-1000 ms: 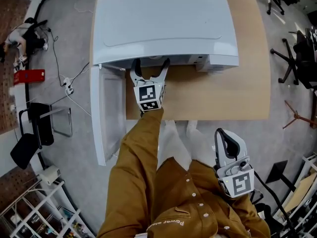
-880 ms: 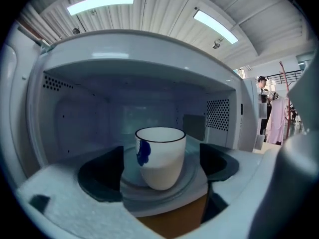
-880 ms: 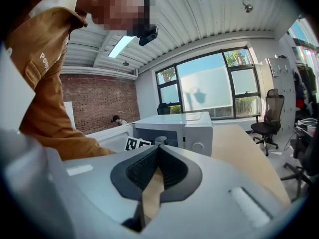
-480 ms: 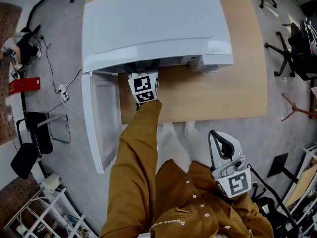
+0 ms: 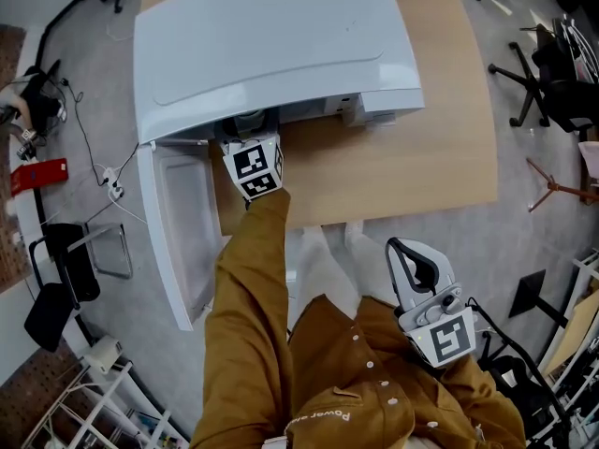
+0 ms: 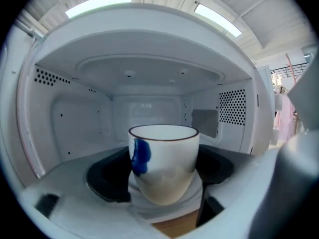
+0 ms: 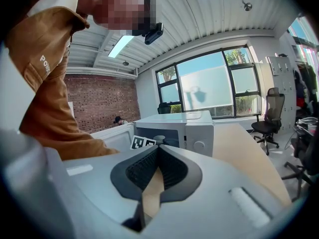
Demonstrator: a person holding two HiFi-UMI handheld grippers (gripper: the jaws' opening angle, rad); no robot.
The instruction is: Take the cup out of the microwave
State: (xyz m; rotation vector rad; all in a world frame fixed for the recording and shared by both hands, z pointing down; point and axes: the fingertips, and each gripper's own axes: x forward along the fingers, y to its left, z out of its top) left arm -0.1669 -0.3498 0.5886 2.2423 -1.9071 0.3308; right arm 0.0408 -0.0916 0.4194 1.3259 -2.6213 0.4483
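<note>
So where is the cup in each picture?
Head view: not in it; the white microwave top hides it.
Left gripper view: the cup is in the centre, inside the microwave, between the closing jaws of the left gripper.
Right gripper view: can't be made out; the microwave is small, mid-picture.
Shared landmark: the microwave.

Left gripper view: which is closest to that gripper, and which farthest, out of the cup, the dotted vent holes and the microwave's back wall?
1. The cup, in the middle, between the closing jaws of the left gripper.
2. The vent holes, on the right side wall.
3. The back wall, behind the cup, farthest.
</note>
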